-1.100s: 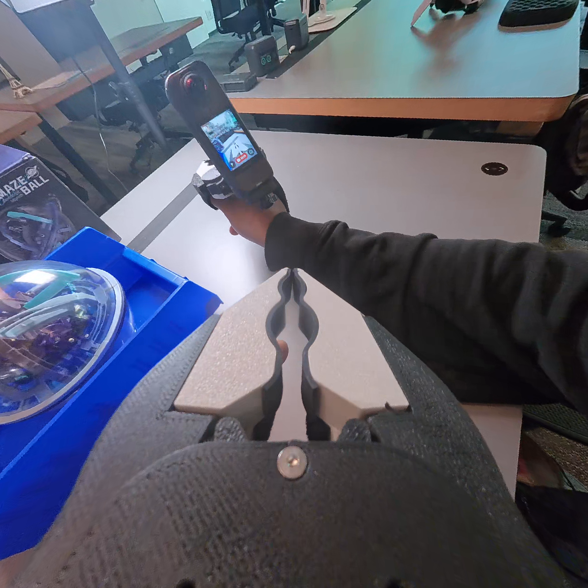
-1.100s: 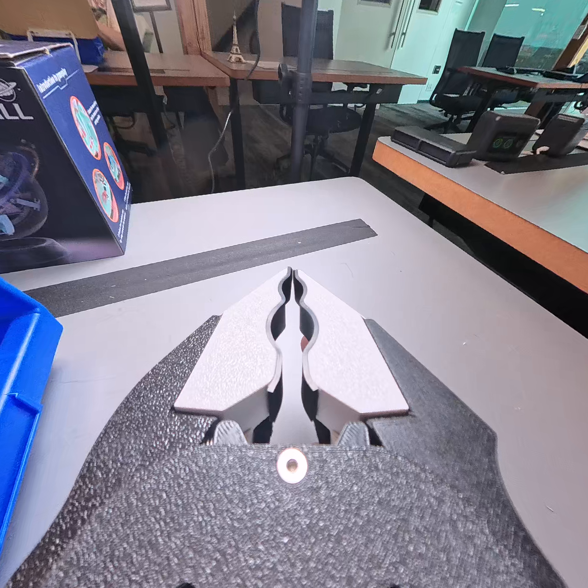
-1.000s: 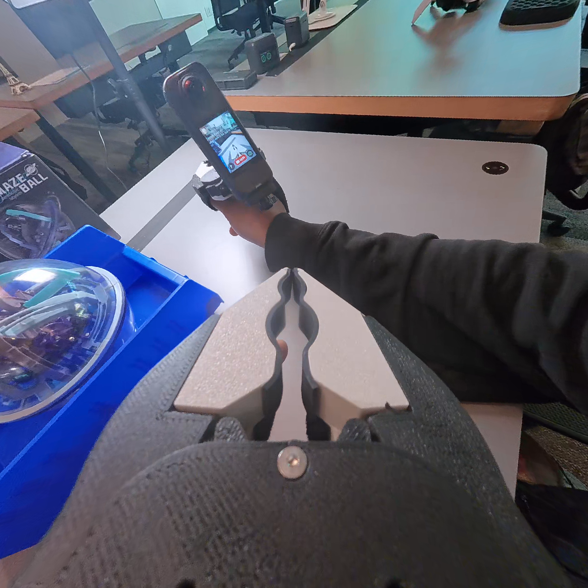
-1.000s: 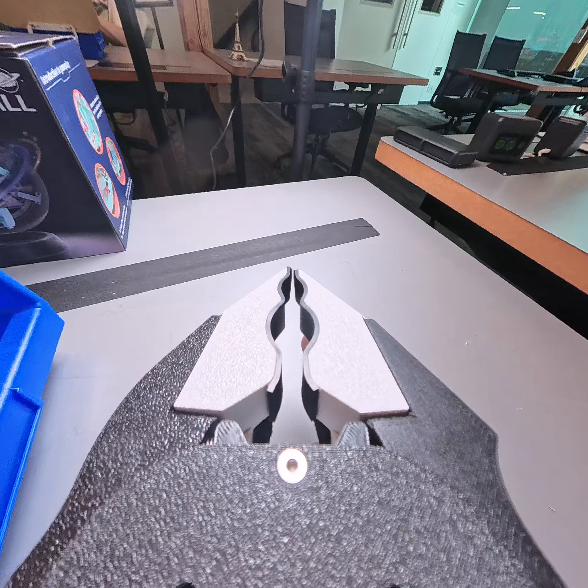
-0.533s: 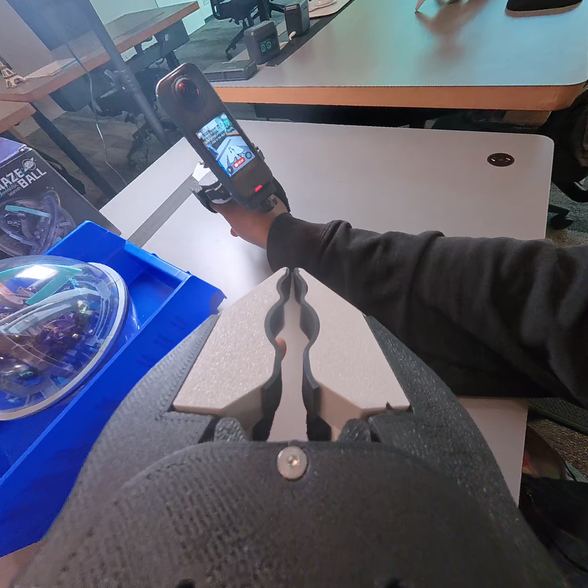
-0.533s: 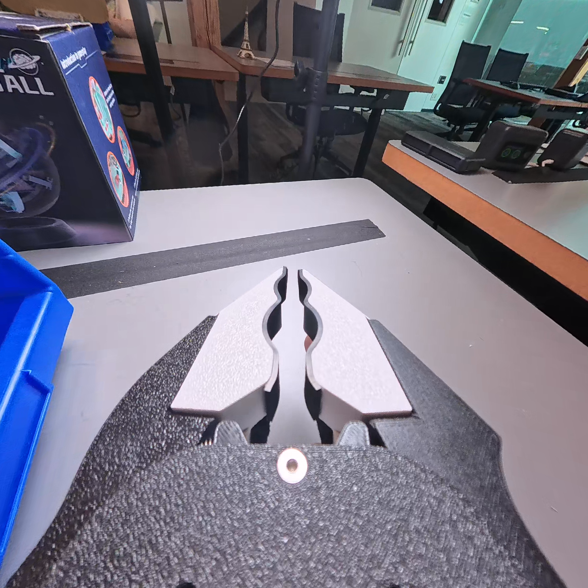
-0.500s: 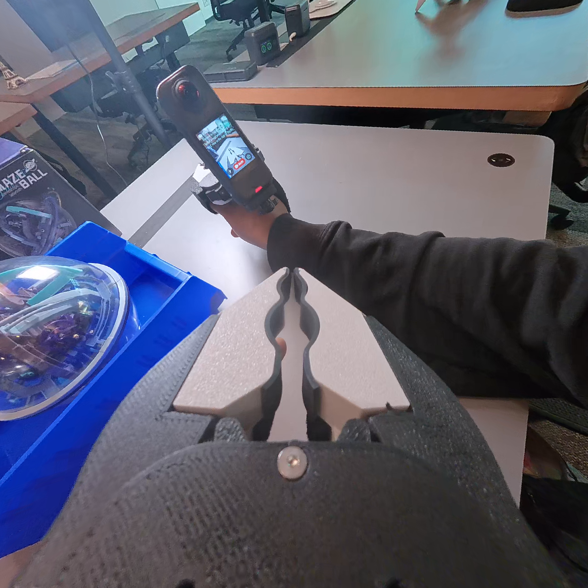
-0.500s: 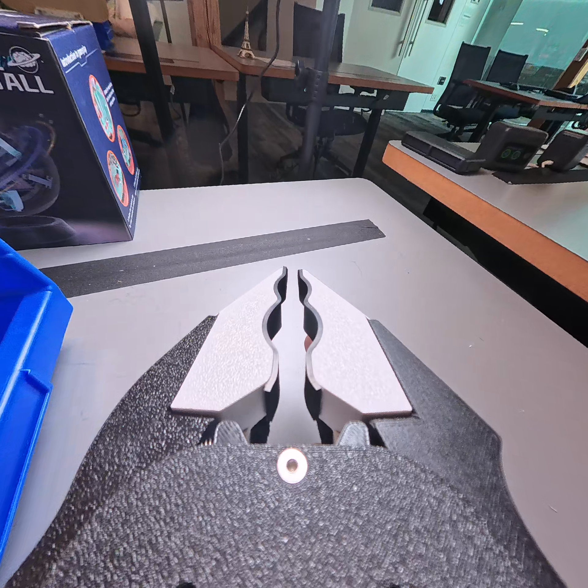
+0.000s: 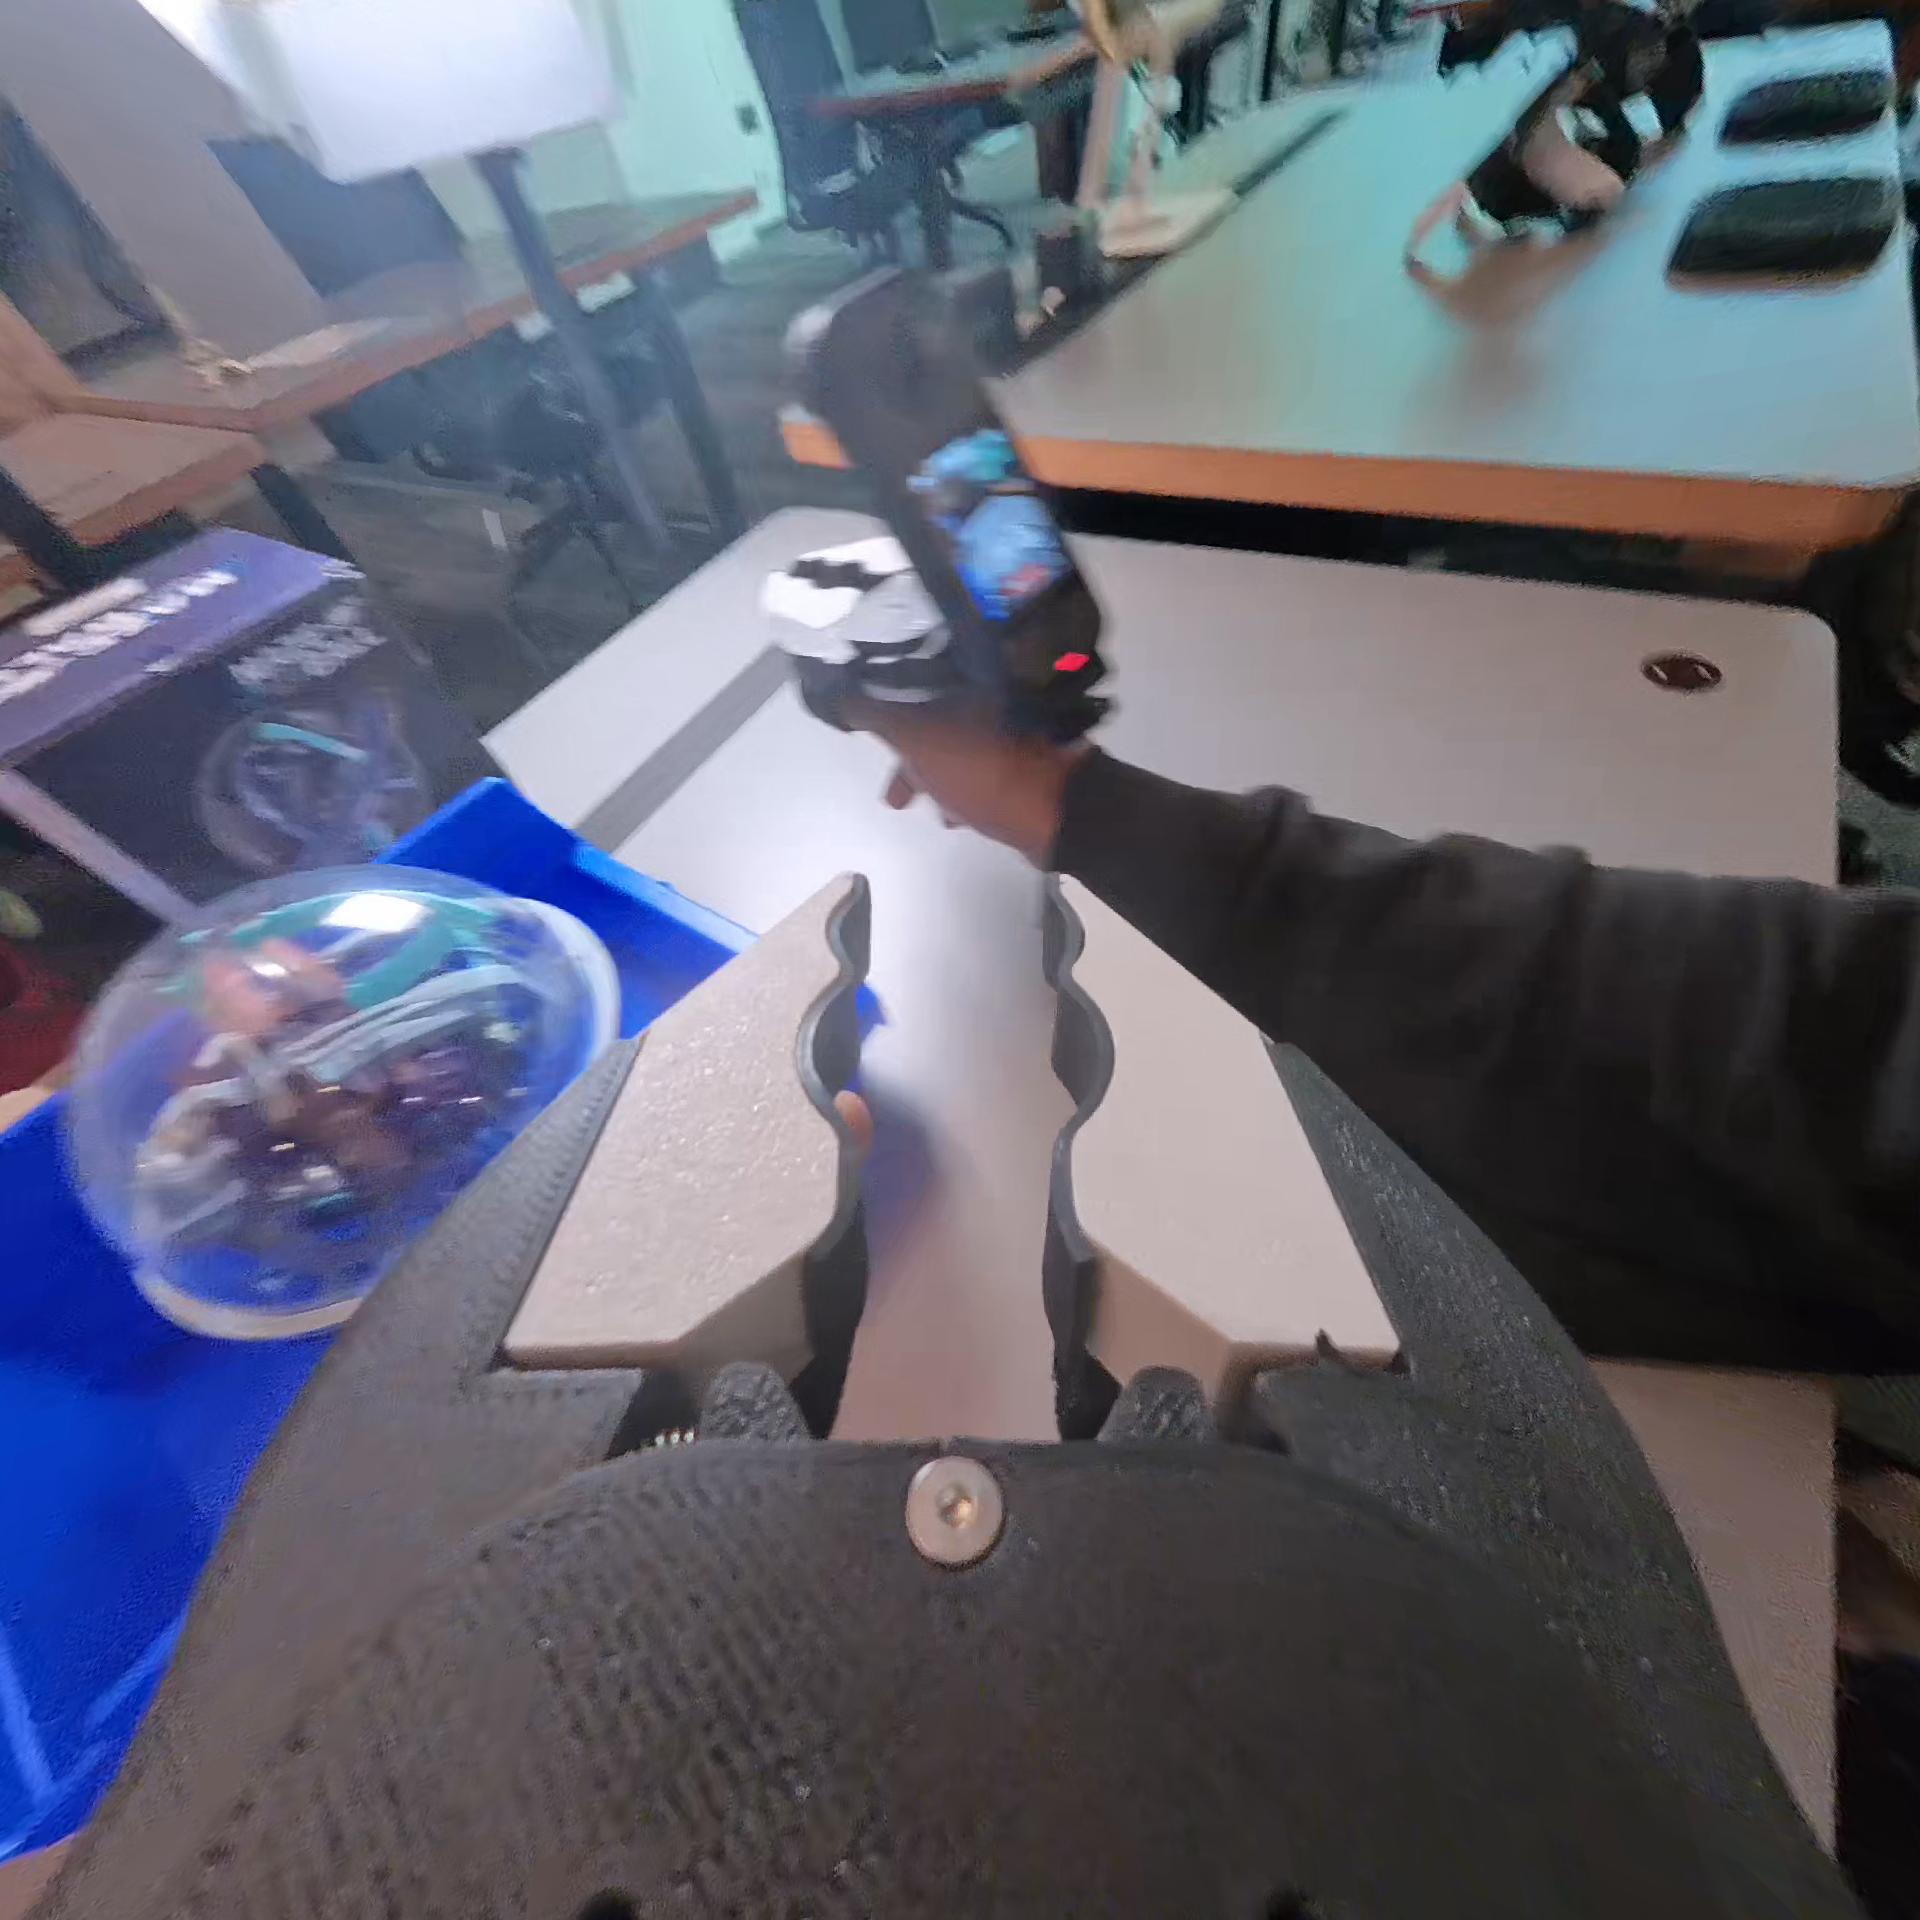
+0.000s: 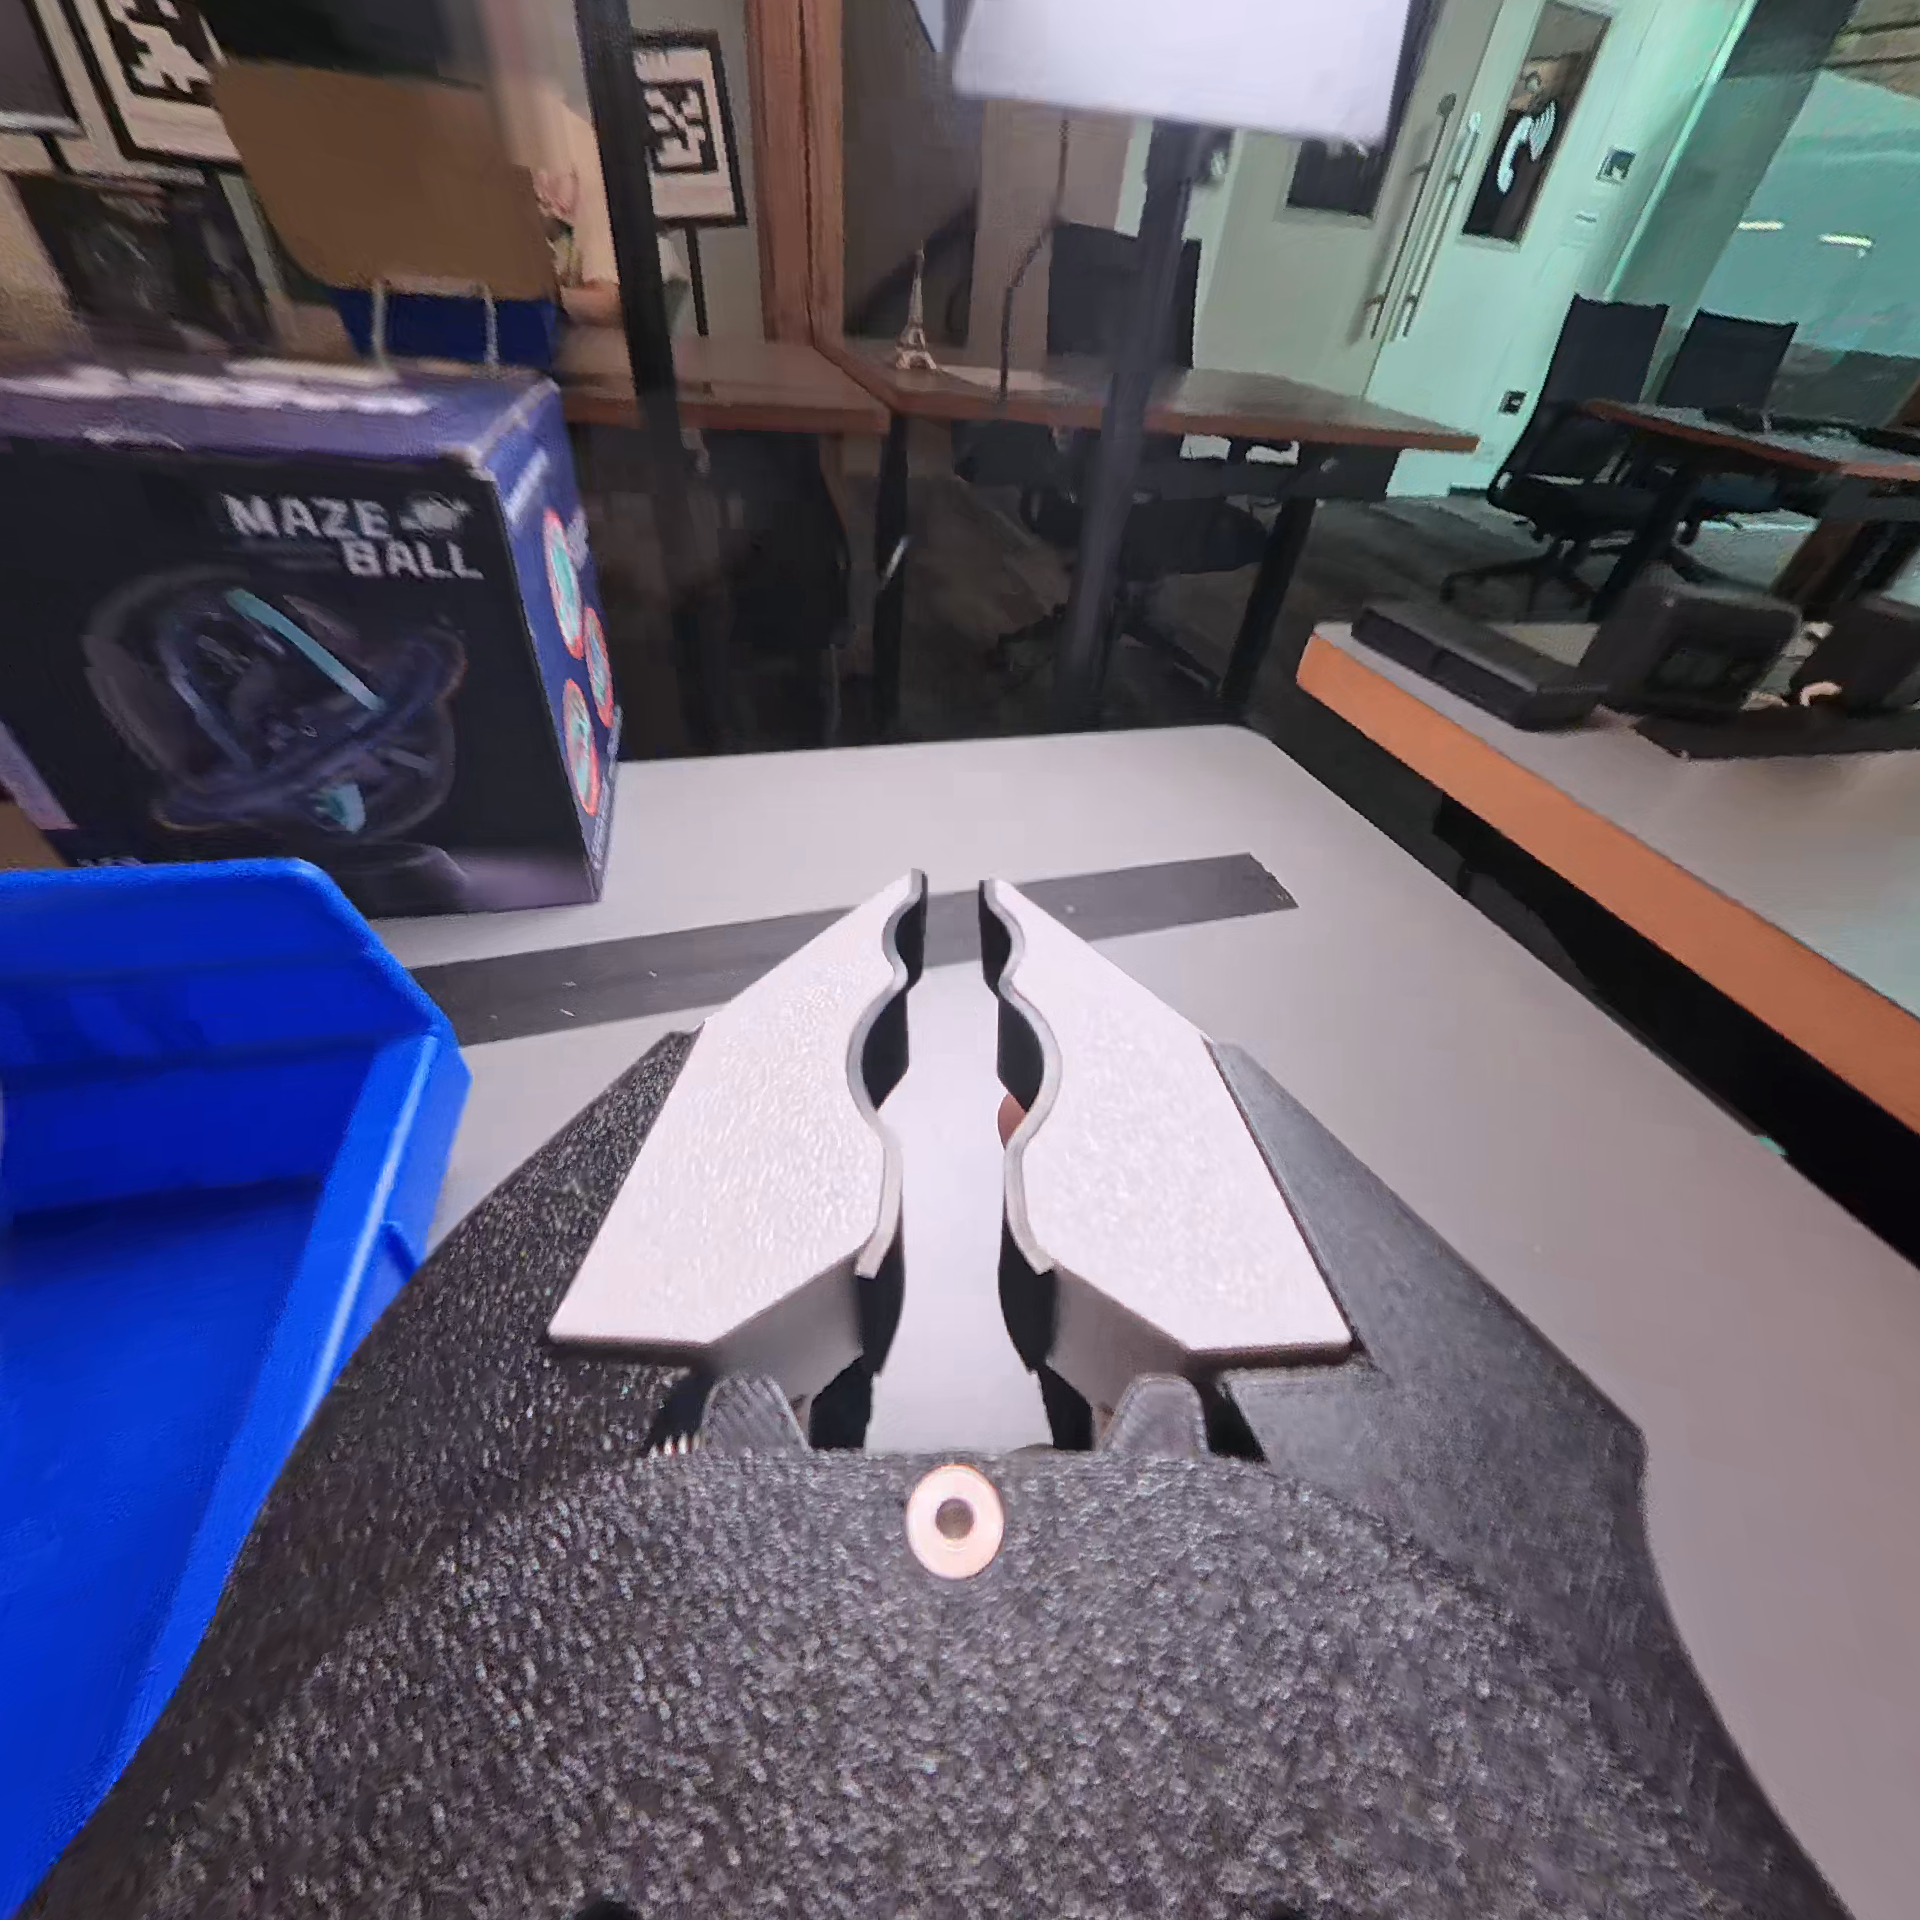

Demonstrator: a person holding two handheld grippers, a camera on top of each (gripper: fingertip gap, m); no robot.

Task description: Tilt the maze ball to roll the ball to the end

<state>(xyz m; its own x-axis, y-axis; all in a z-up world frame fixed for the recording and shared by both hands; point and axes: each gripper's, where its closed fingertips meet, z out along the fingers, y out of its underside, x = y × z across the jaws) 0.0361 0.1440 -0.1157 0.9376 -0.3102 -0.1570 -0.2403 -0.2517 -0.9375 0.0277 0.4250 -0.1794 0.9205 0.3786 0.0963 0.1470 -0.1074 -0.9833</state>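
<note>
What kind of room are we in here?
Probably an open office or lab: rows of long desks, wheeled office chairs and a blue bin on a grey table.

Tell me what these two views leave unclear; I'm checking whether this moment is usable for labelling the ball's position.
- Small ball inside the maze ball: left wrist view, motion blur and dome glare hide it.
- Maze ball's underside: the blue bin wall hides it.
- Right wrist view: the maze ball is out of frame; the blue bin is cut by the left edge.
- Right gripper in the left wrist view: blurred, partly behind its camera.
</note>
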